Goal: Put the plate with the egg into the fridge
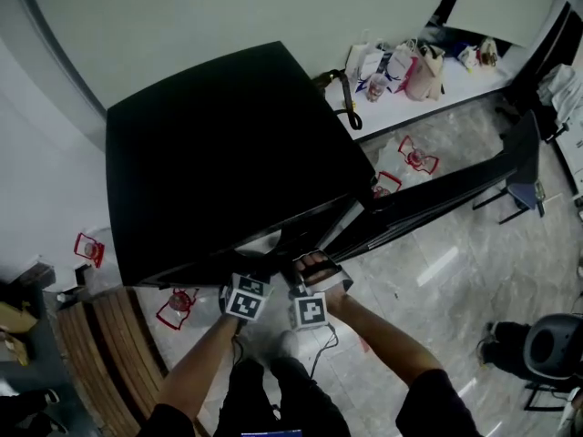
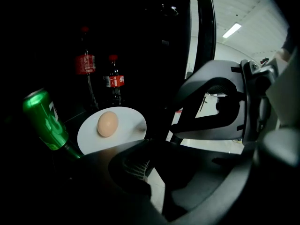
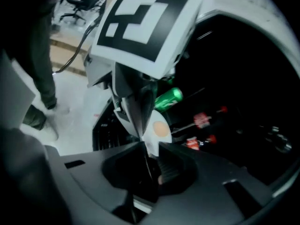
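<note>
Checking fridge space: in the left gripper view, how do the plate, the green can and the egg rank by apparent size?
1. plate, largest though partly hidden.
2. green can; it may sit nearer the camera.
3. egg, smallest.

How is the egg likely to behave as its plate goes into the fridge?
The egg lies loose on the smooth plate, so it would probably roll if tilted. An unpeeled egg, it may crack if knocked.
</note>
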Motion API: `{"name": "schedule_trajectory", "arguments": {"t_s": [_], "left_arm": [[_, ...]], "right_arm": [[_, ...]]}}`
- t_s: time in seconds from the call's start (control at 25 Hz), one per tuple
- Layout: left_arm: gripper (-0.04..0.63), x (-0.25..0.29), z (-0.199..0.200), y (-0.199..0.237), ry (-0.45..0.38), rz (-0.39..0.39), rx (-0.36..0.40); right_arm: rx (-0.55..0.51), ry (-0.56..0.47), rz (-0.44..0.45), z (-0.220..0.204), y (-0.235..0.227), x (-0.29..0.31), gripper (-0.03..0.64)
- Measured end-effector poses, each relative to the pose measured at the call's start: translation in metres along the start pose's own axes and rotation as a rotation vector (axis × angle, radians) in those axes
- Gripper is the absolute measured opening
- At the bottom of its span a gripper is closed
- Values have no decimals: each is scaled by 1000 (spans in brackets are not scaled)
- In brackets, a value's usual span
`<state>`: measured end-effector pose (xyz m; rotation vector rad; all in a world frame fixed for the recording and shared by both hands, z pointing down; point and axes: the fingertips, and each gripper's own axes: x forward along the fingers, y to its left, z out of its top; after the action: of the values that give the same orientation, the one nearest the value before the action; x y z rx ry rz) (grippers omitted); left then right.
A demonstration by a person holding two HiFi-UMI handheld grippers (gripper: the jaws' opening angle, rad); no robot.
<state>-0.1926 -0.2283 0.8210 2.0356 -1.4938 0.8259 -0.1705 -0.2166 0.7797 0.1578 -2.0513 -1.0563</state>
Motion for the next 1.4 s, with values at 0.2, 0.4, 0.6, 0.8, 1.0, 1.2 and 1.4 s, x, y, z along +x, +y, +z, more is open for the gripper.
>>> {"name": "schedule_trajectory", "arguments": {"t_s": [0.2, 0.4, 0.6, 0.8, 1.0, 1.2, 1.4], "left_arm": [[9, -47, 38, -16, -104, -2, -31], [9, -104, 93, -46, -201, -63, 14], [9, -155, 142, -96, -295, -173, 90], [9, -178, 193, -163, -398, -278, 153], [9, -164, 251, -231, -462, -354, 187], [9, -119, 316, -294, -492, -381, 173], [9, -69, 369, -348, -486, -376, 192]], "right_arm": [[266, -28, -180, 6, -31, -53, 9], [567, -40, -330, 5, -71, -126, 9], [809, -159, -434, -16, -104, -219, 8], [956, -214, -506, -67, -128, -300, 8], [1007, -246, -541, -138, -145, -349, 8], [1056, -253, -480, -222, -158, -372, 9], [1112, -268, -360, -309, -173, -380, 75]]}}
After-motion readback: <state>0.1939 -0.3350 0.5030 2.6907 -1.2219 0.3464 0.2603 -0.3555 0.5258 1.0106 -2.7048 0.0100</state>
